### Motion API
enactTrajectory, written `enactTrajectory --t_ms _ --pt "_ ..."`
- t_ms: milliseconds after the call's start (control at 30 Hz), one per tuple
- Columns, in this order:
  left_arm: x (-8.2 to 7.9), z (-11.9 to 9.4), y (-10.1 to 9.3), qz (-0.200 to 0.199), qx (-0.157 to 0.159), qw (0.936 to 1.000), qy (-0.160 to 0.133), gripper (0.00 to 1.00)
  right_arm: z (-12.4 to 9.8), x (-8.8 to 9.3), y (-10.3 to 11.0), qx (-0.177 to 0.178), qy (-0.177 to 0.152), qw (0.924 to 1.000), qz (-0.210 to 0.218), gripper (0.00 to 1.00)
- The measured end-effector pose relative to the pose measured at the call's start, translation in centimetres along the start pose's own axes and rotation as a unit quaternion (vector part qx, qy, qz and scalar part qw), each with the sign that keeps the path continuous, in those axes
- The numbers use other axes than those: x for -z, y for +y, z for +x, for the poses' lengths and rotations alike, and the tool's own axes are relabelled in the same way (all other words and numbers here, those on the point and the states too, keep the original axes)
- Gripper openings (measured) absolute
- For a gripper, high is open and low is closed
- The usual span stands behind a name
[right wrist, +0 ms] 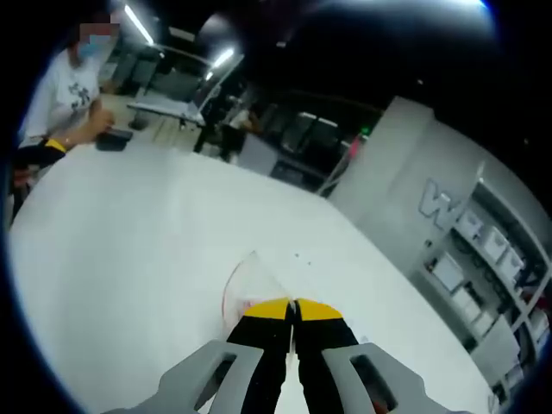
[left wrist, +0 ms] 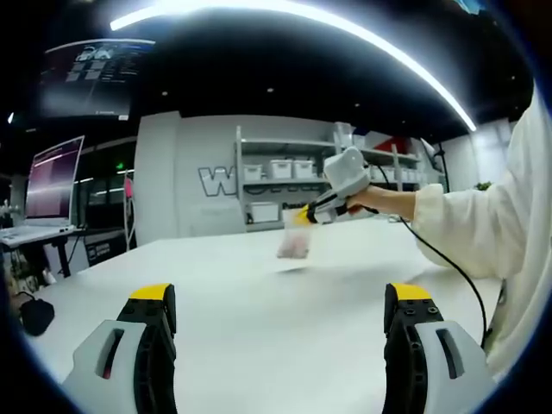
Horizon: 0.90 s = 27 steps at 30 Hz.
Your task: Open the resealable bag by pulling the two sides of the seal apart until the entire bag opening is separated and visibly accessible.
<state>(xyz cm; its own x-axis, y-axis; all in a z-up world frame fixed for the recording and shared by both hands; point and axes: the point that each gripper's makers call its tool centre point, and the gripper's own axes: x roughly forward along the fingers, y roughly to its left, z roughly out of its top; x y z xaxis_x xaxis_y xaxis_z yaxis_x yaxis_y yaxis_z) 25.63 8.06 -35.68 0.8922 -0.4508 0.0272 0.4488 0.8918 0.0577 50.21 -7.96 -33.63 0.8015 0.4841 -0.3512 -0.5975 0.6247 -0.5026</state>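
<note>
Bag [right wrist: 248, 291] hangs pinched, seemingly by its top, in right gripper [right wrist: 293, 308]; left gripper [left wrist: 280, 302] spread.

Bright ceiling strip light [left wrist: 293, 19] with glare, white table [left wrist: 259, 319] washed out, dim background, strong fisheye bending at edges, right gripper view soft and motion-blurred

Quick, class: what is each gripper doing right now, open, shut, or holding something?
Left gripper: open, holding nothing.
Right gripper: shut on the bag, lifted above the table.
</note>
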Motion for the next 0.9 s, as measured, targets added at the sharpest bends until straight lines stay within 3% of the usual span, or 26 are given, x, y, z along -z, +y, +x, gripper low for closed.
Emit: enactTrajectory --t_ms 500,900 --pt "-0.1 1.1 0.5 0.004 -0.002 1.0 0.007 0.99 2.6 1.5 -3.7 0.018 0.015 0.9994 0.027 0.0" --pt "0.3 1.3 1.4 0.006 -0.008 0.9998 0.014 0.99 5.1 2.7 -5.0 0.026 0.033 0.9977 0.052 0.0"
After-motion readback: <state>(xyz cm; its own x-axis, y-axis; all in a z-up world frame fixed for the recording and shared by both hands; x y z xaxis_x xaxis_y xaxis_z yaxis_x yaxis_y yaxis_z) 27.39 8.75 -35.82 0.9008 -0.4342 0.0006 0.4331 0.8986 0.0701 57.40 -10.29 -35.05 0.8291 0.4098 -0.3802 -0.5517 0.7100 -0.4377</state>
